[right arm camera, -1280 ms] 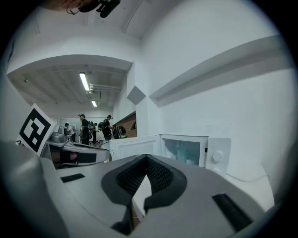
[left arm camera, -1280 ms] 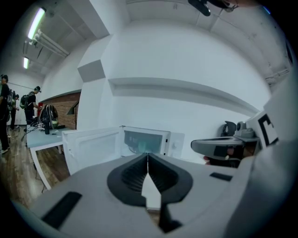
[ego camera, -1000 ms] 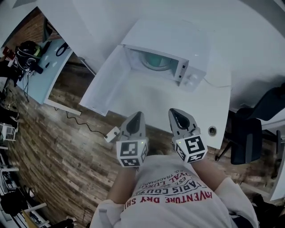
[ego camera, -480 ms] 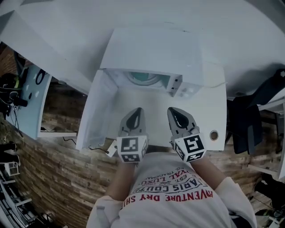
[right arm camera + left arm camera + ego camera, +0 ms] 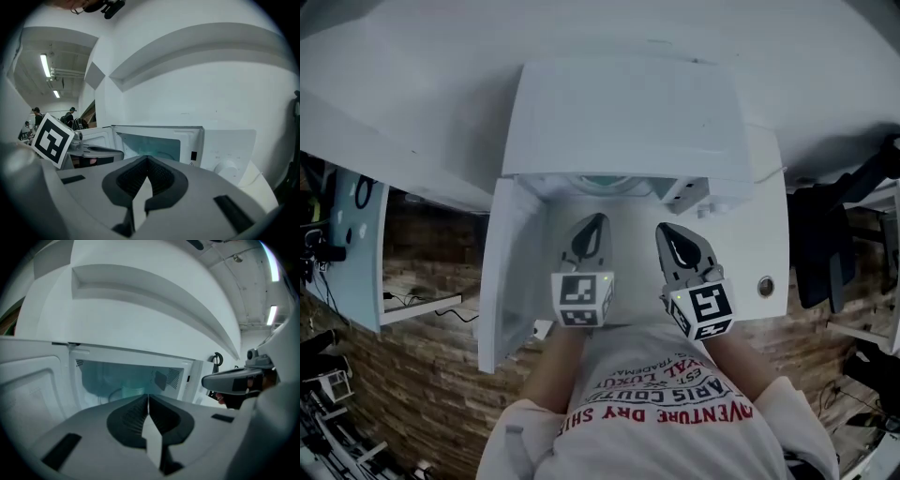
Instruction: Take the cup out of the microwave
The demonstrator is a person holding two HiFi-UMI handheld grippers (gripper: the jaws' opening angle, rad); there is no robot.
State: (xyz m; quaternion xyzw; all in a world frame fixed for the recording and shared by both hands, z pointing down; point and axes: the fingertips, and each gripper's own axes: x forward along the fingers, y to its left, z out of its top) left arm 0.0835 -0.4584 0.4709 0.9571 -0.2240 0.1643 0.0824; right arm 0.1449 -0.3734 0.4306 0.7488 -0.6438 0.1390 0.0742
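Fingers on your left gripper (image 5: 148, 398) and right gripper (image 5: 146, 159) are closed, empty; the cup (image 5: 133, 391) stands beyond them inside the open microwave (image 5: 619, 122).

- microwave (image 5: 619, 112): white casing, smooth, faint sheen
- table (image 5: 741, 244): white, smooth, matt
- floor (image 5: 422, 375): brown wood planks, grainy look
- left gripper (image 5: 148, 398), right gripper (image 5: 146, 159): matt grey plastic shells; pads (image 5: 133, 416) dark, finely ribbed
- shirt (image 5: 666, 422): white cloth, printed
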